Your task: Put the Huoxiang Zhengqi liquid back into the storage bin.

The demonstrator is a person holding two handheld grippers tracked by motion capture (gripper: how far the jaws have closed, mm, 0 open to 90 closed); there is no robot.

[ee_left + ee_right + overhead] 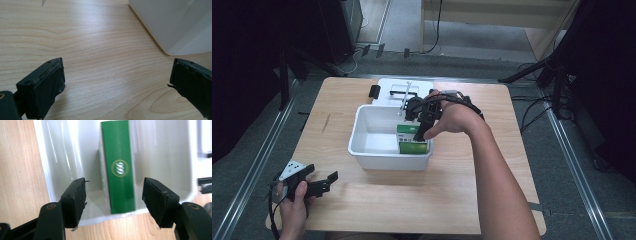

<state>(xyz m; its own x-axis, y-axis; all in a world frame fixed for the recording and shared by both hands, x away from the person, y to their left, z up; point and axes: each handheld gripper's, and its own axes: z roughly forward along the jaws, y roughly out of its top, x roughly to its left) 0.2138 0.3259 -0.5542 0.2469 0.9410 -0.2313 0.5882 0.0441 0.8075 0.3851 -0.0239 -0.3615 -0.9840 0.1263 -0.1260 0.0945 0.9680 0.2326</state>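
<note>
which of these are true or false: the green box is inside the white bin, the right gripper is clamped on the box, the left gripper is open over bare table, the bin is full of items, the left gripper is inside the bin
1. The green box is inside the white bin. True.
2. The right gripper is clamped on the box. False: its jaws stand apart above the box, touching nothing.
3. The left gripper is open over bare table. True.
4. The bin is full of items. False: the box is the one item visible in it.
5. The left gripper is inside the bin. False: it is outside, beside the bin's corner.
</note>
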